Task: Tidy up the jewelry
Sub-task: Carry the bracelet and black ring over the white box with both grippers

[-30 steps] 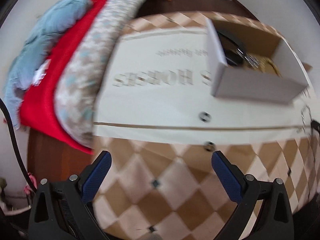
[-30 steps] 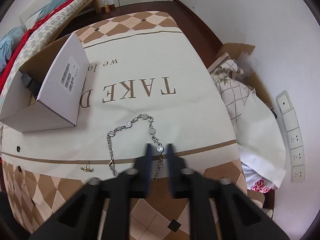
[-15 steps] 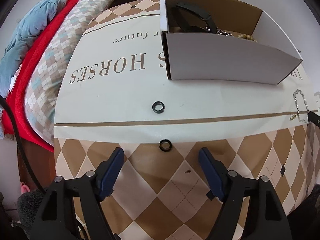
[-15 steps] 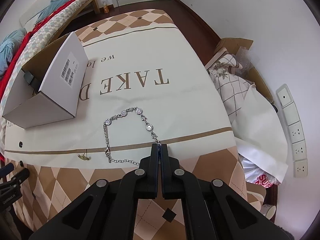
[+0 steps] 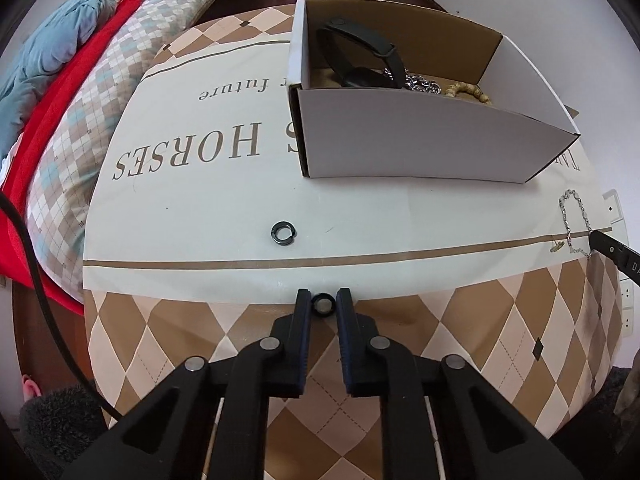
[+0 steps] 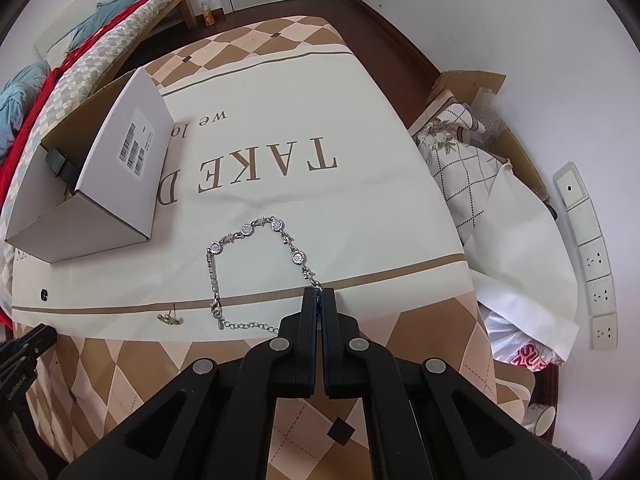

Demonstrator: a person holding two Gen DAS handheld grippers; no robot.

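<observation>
- box (image 5: 420, 140) front wall hides most contents
- bracelet (image 6: 256, 264) end hidden between right gripper (image 6: 318, 292) fingers
- gold piece (image 6: 168, 319) too small to identify
- bed (image 5: 60, 92) cut off at edge

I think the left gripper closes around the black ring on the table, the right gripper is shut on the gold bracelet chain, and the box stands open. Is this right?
Not quite: the bracelet is silver, not gold, as the right wrist view shows. The rest holds: the left gripper closes around the black ring, the right gripper is shut on the chain, and the box stands open.

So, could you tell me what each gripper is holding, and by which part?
The right gripper pinches the silver bracelet at one end of its chain. The left gripper brackets a small dark ring; contact is unclear.
</observation>
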